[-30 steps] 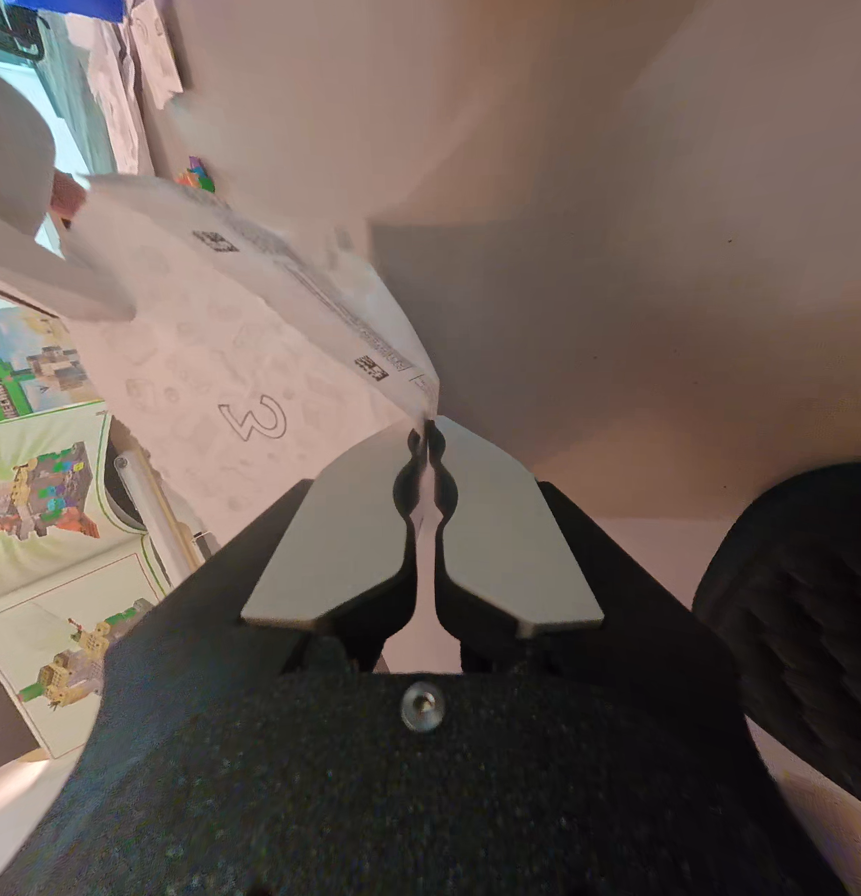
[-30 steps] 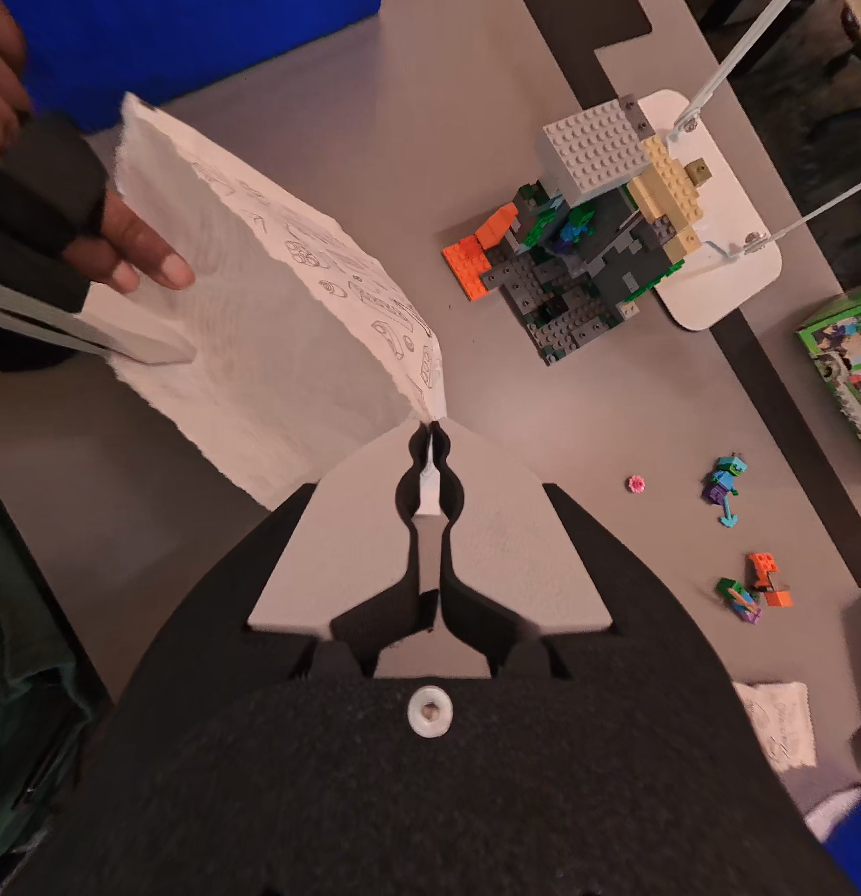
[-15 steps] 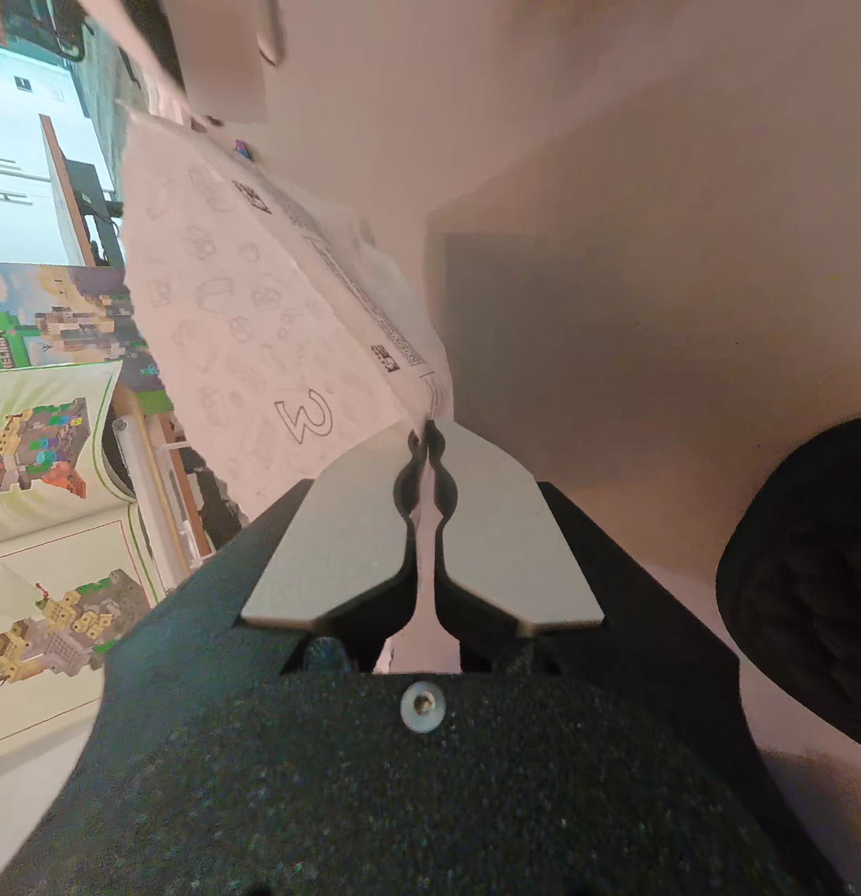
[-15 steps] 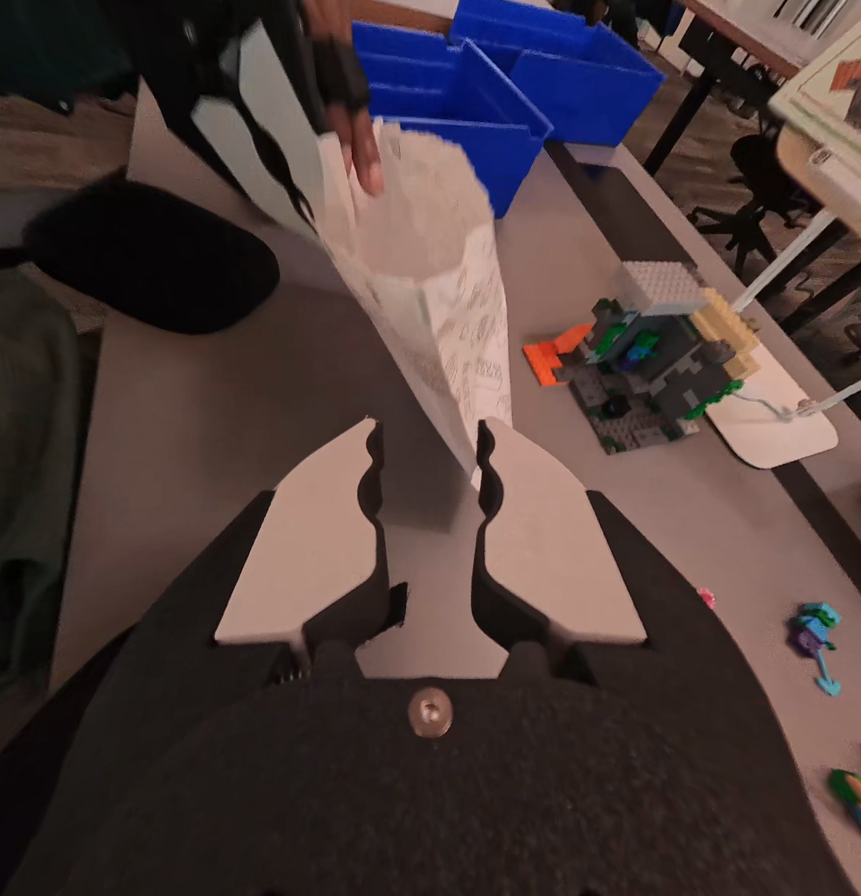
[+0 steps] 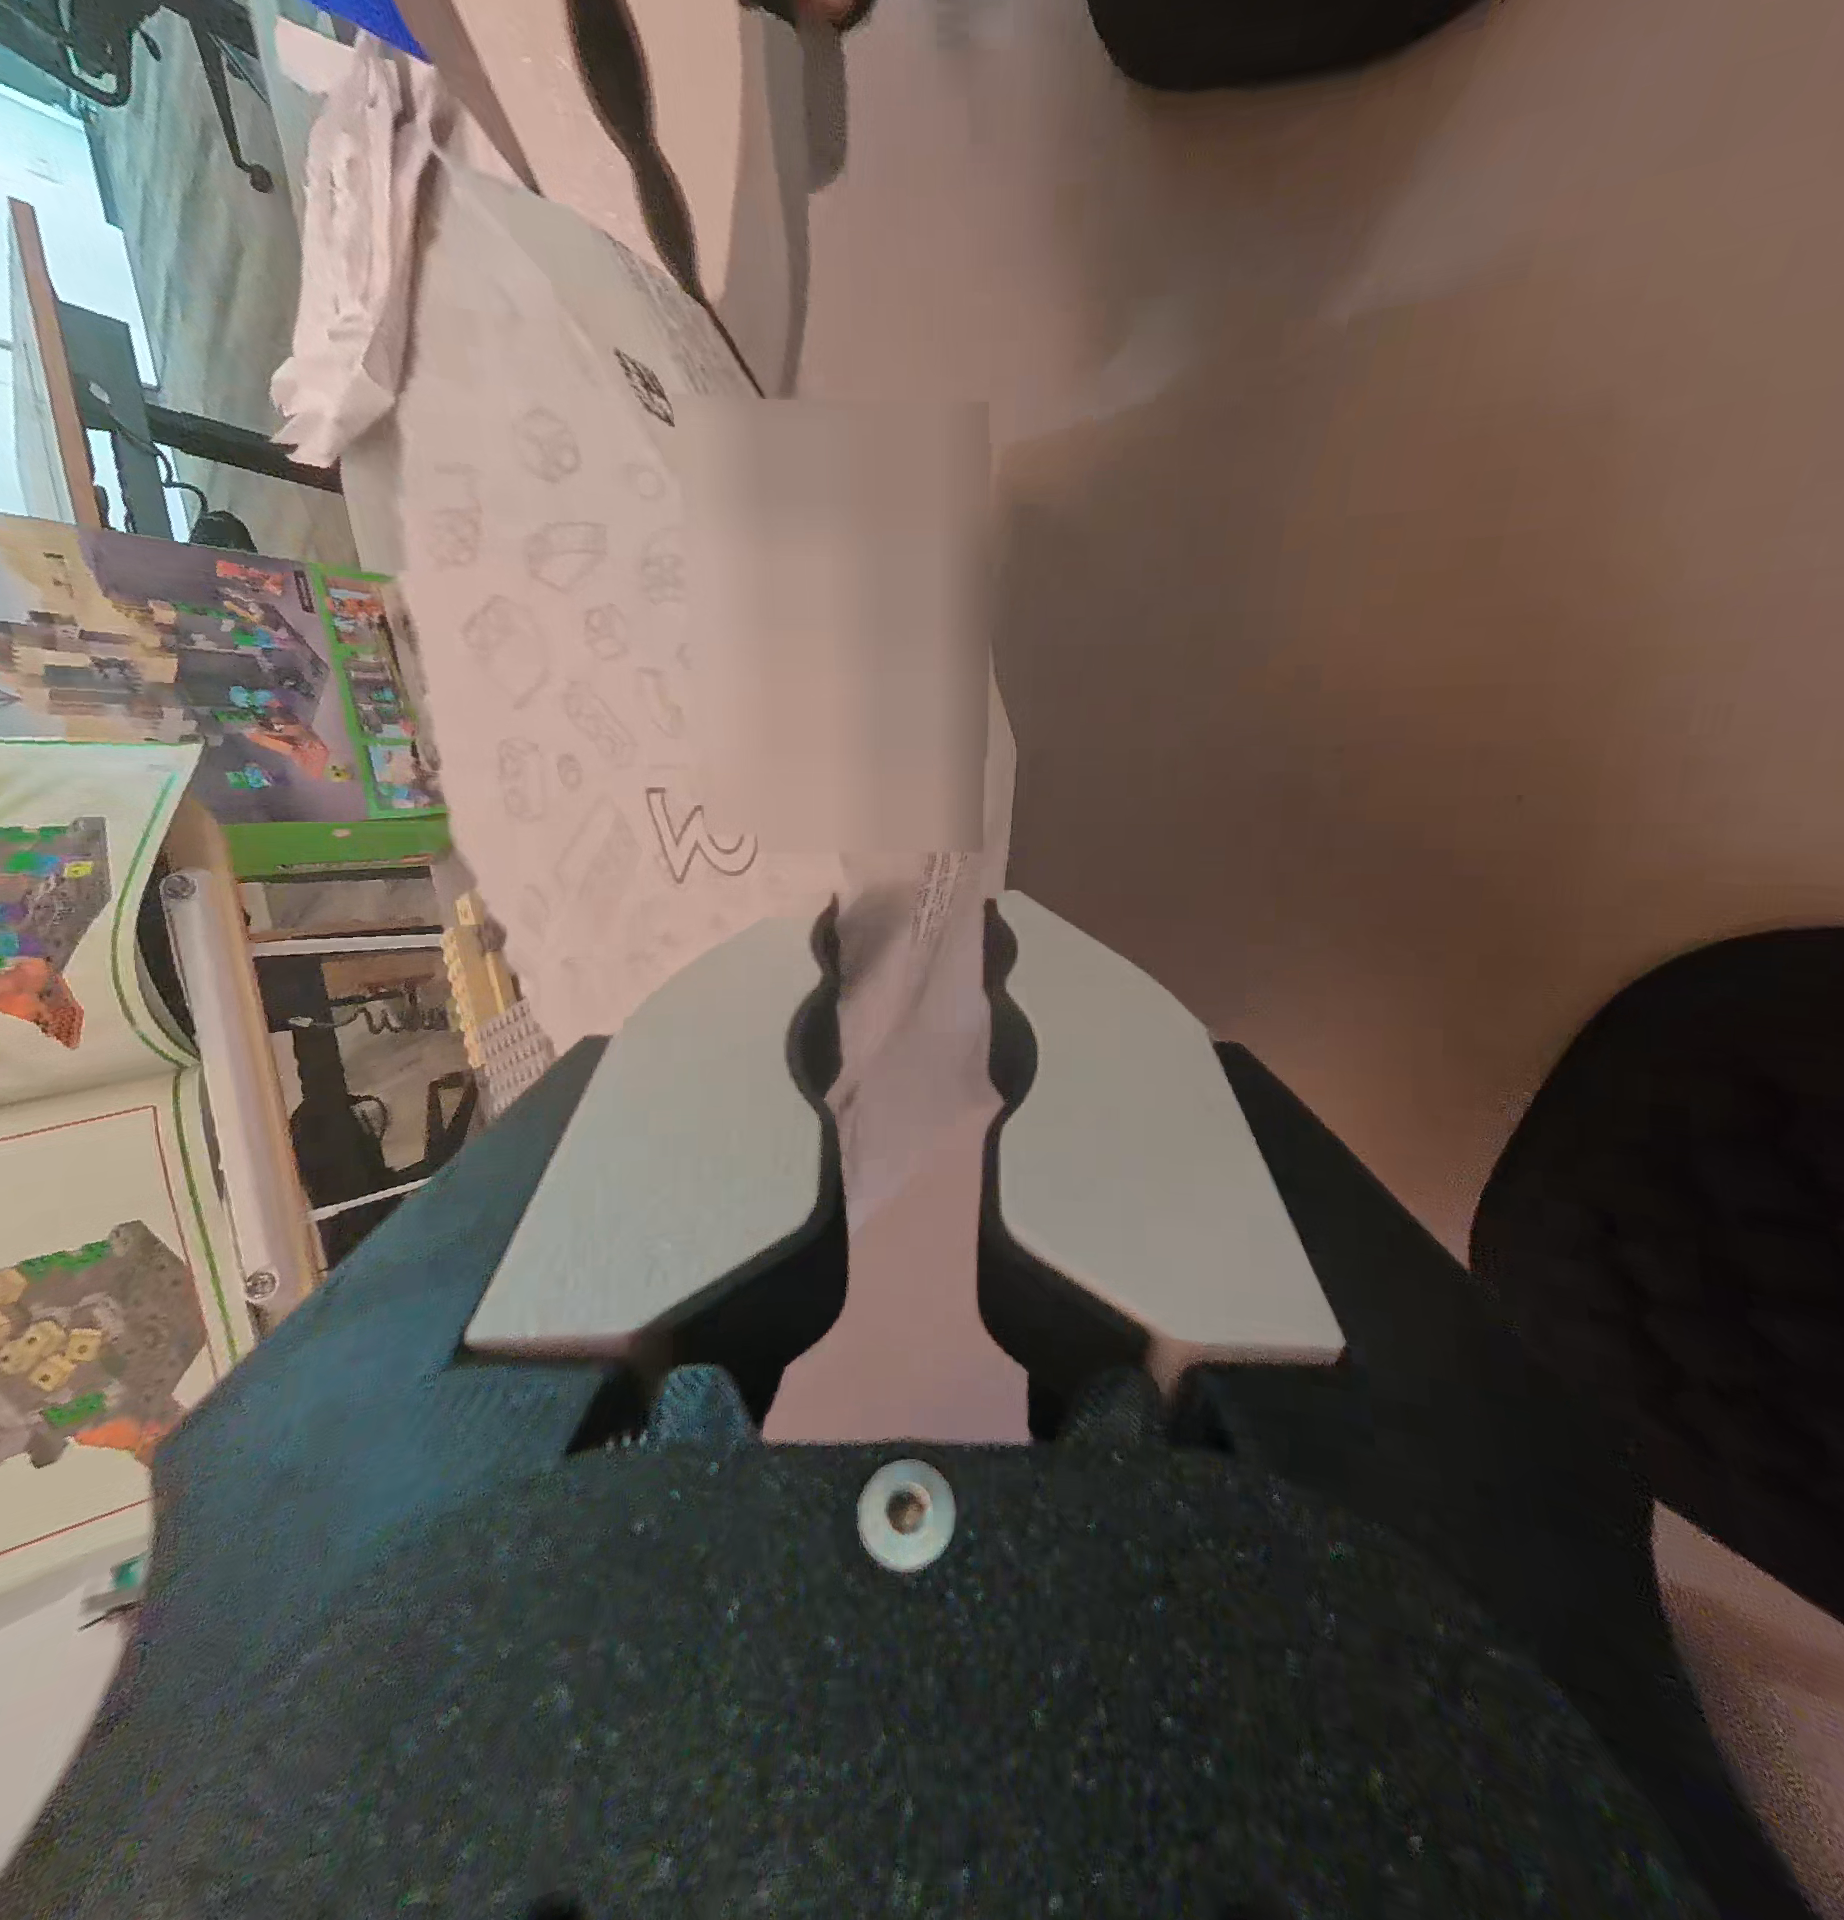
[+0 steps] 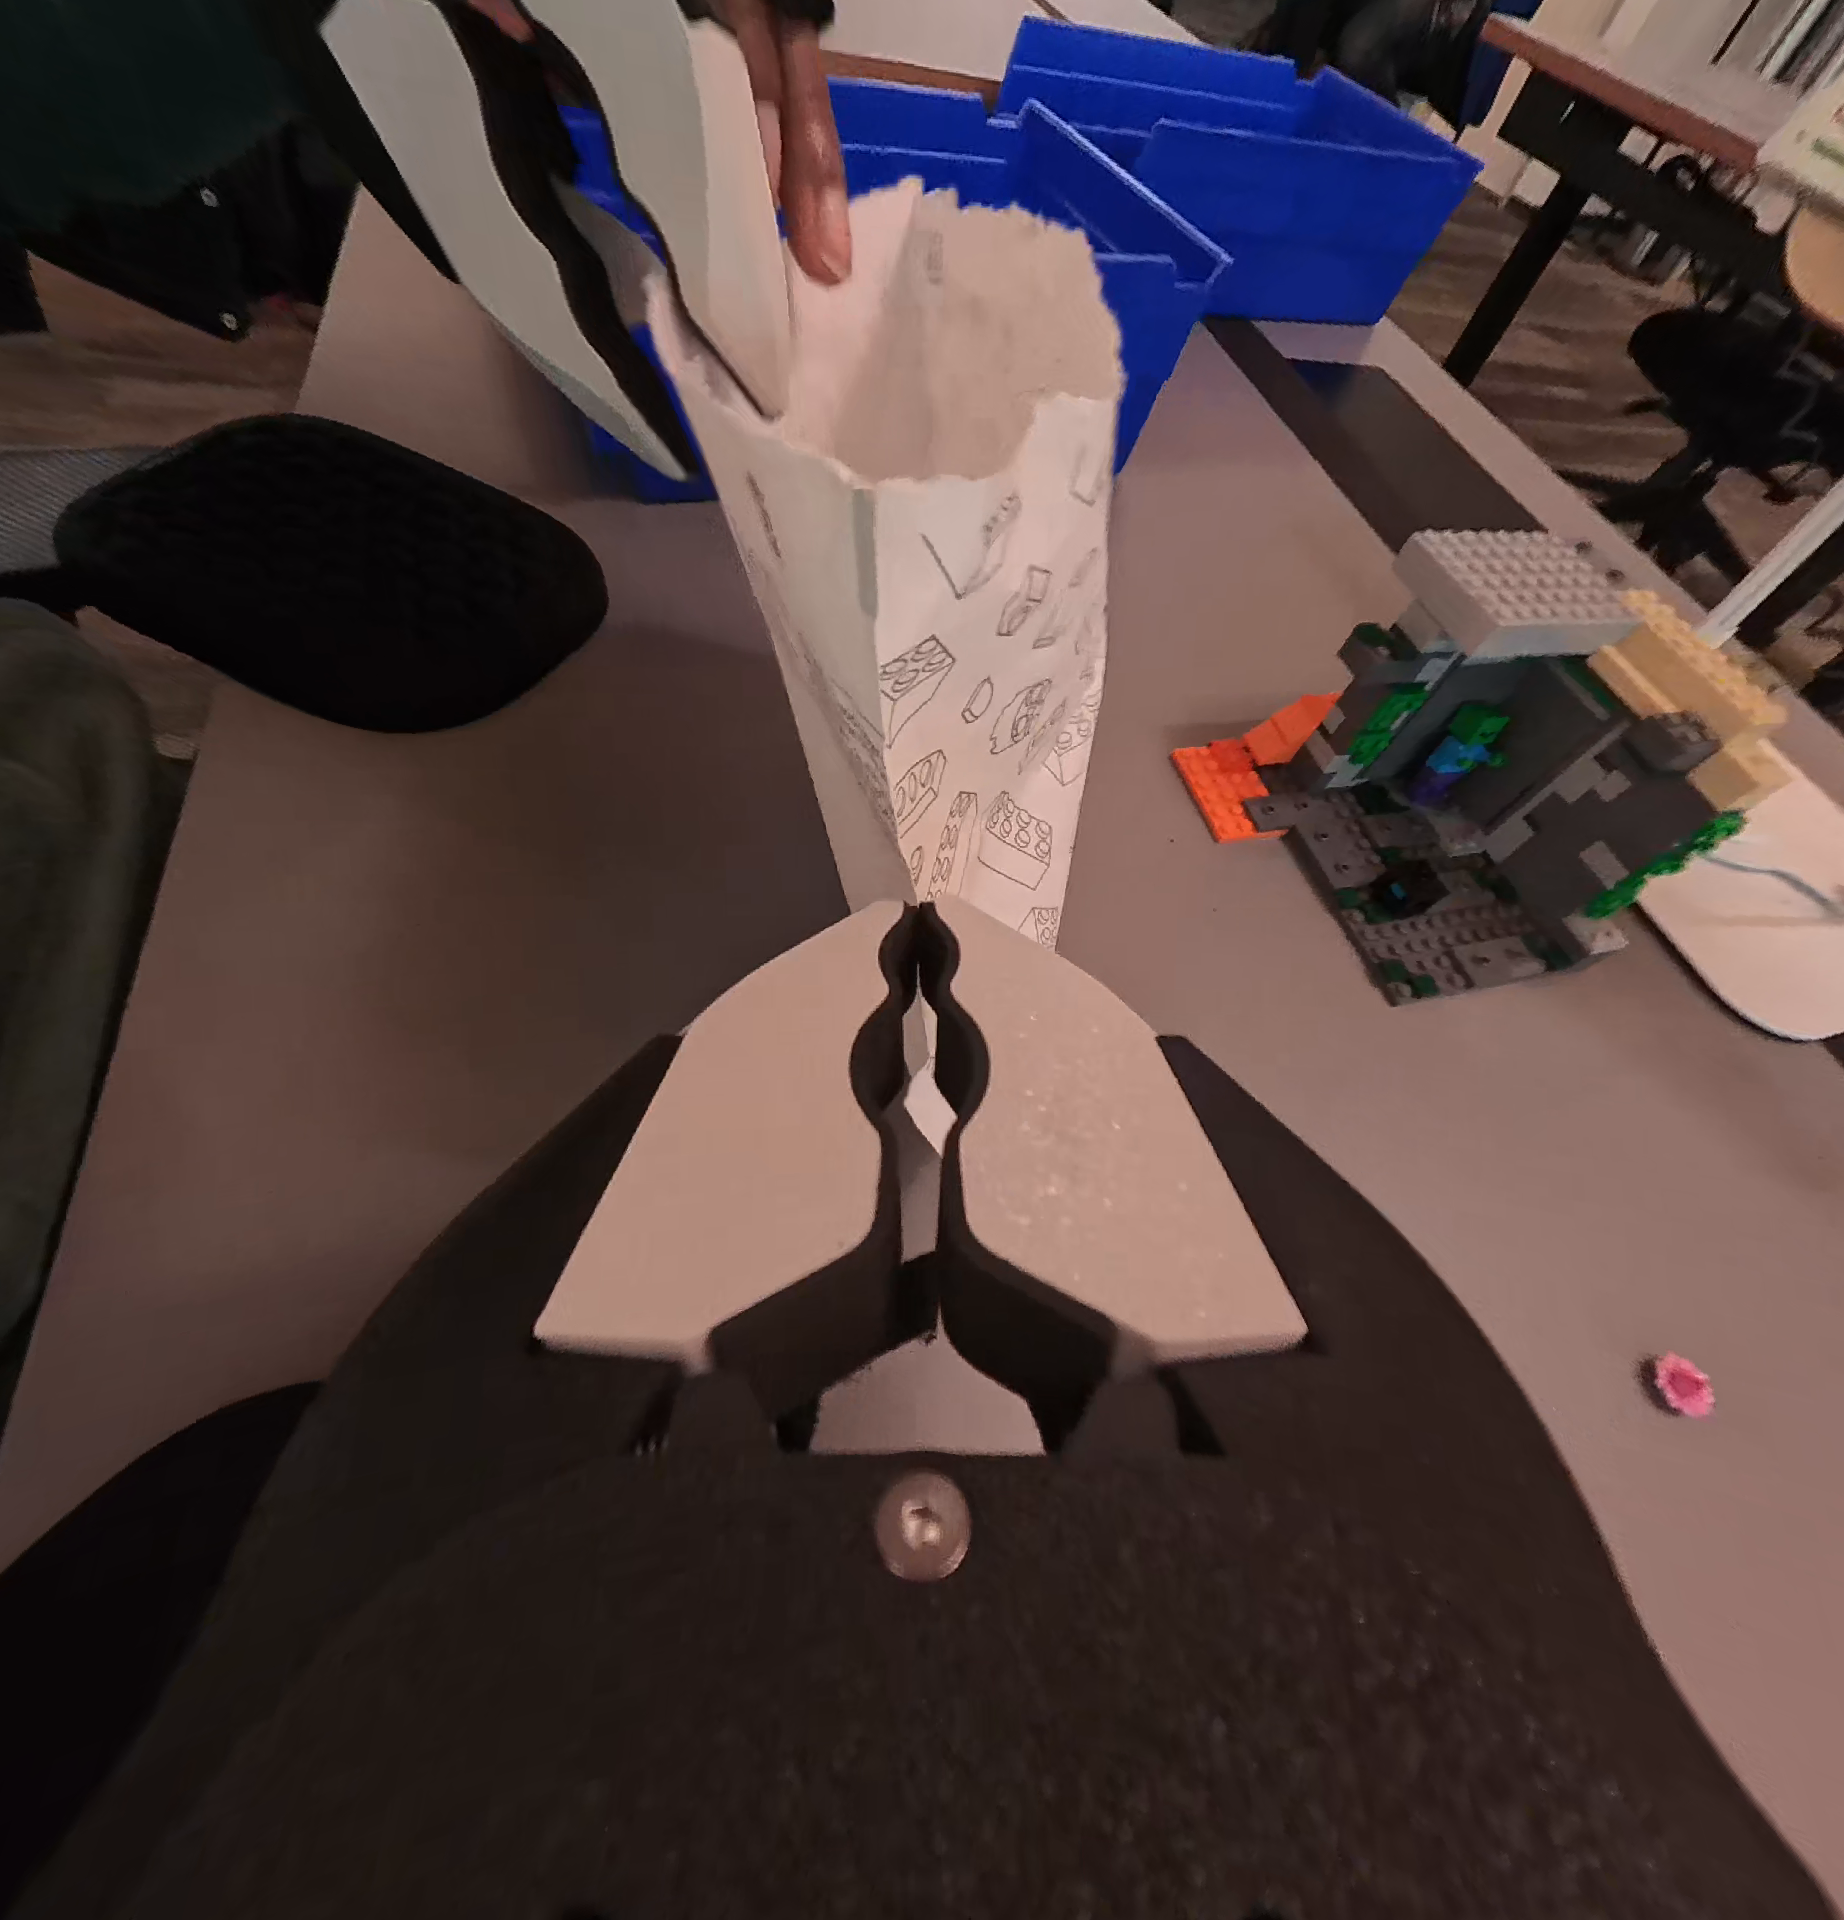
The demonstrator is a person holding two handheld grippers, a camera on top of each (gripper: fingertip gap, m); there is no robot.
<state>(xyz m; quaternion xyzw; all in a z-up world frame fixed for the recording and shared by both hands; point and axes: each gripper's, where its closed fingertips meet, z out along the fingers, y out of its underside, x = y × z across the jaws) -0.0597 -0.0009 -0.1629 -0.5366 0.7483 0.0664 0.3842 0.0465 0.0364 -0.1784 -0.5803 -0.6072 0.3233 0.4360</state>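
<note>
A white paper bag (image 6: 959,644) printed with brick outlines stands over the grey table (image 6: 482,883), its torn mouth up and open. My right gripper (image 6: 918,914) is shut on the bag's lower corner, and paper shows between its fingers. My left gripper (image 5: 907,914) is open. The bag's paper (image 5: 585,623) lies blurred between its fingers, with a gap on either side. In the right wrist view the left gripper (image 6: 627,260) is at the bag's rim with its fingers apart, and a person's finger (image 6: 814,208) rests on the rim.
A grey, tan and orange brick model (image 6: 1500,769) stands to the right on a white plate (image 6: 1791,935). Blue bins (image 6: 1209,177) are behind the bag. A black chair pad (image 6: 326,571) is on the left and a small pink piece (image 6: 1682,1385) on the right. An instruction booklet (image 5: 56,1039) and a green box (image 5: 222,675) lie left of the left gripper. My left tips are about 35 cm from the small pink piece (image 6: 1682,1385), my right tips only 25 cm.
A second ago both grippers were shut on the bag. The right one opened, moved along the bag and shut again on its lower corner. The left one has now opened at the rim.
</note>
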